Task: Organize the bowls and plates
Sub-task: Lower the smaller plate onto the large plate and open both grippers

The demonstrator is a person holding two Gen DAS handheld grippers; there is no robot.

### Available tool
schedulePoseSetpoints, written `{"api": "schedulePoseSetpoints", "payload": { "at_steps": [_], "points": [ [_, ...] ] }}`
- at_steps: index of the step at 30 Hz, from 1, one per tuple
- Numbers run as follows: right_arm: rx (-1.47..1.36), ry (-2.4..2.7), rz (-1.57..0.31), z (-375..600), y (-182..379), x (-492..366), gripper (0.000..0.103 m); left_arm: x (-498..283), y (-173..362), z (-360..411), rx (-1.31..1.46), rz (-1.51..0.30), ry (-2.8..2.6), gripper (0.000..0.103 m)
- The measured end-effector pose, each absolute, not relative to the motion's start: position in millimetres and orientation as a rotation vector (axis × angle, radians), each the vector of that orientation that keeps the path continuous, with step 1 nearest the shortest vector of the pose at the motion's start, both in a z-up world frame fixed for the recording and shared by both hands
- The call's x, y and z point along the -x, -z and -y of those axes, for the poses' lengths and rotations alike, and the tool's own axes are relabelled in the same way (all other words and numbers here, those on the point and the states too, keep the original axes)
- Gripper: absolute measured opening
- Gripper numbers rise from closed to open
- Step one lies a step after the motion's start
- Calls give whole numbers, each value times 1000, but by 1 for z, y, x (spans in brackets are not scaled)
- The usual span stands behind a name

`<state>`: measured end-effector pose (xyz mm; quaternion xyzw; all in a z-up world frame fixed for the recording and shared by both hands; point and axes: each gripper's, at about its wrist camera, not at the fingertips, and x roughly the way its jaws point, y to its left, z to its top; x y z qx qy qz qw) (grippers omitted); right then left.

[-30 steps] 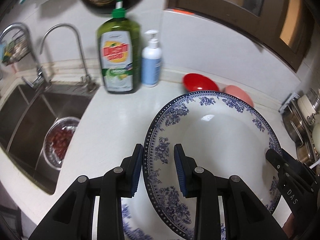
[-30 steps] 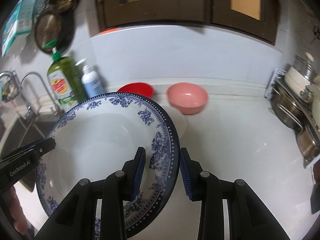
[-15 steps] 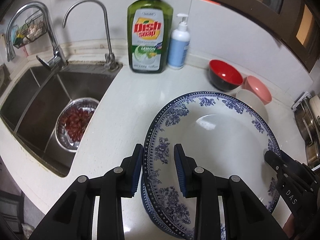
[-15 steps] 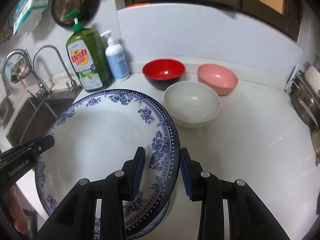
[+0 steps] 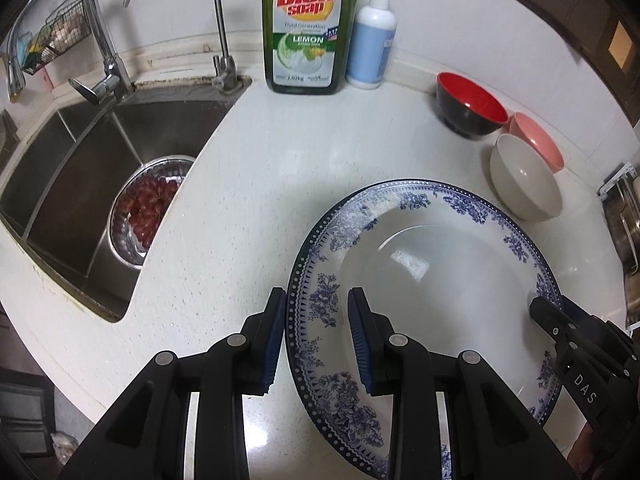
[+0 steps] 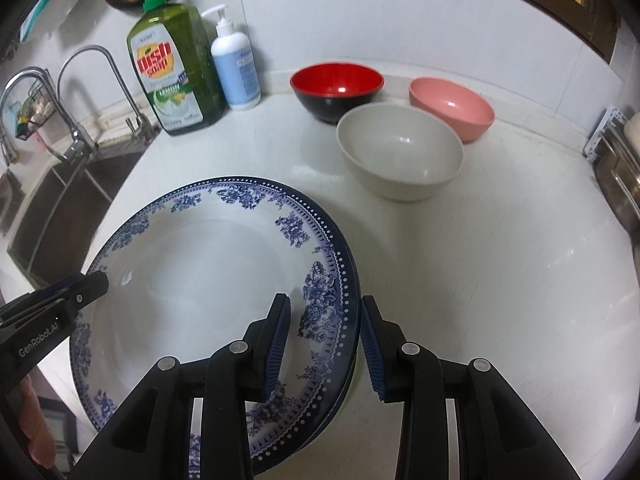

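Counter (image 5: 248, 184): the white worktop spreads ahead of both your tongs; the sink (image 5: 80, 168) lies off to the left of your left tongs.
Blue-and-white plate (image 5: 440, 264): it hangs between your two tongs, its rim caught on opposite sides. In the right wrist view a second matching plate (image 6: 349, 364) shows just under its edge, so you are likely setting it onto a stack.
Left tongs (image 5: 316, 340): narrowly parted, its pads straddle the plate's left rim, one above and one beneath.
Right tongs (image 6: 326, 350): narrowly parted too, closed over the plate's right rim.
Handling: judge it heavy, stiff, glazed and slick, and apt to chip. Hold on the flat patterned rim, both sides level.
Bowls: the grey bowl (image 6: 400, 152) sits just beyond the plate, ahead of your right tongs; the red-and-black bowl (image 6: 336, 88) and pink bowl (image 6: 452, 106) stand behind it.
Dish soap bottle (image 5: 310, 24): far ahead of your left tongs, against the wall.
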<state>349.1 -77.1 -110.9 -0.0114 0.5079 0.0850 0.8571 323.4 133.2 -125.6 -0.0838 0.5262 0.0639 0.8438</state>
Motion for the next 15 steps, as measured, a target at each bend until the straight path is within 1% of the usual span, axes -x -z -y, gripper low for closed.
{"api": "schedulePoseSetpoints", "payload": {
  "at_steps": [11, 15],
  "points": [
    [34, -186, -1118, 74, 128, -349, 36, -325, 138, -131, 173, -1156, -147, 32],
    [40, -189, -1143, 73, 133, -351, 38, -326, 142, -131, 177, -1169, -145, 32]
  ]
}}
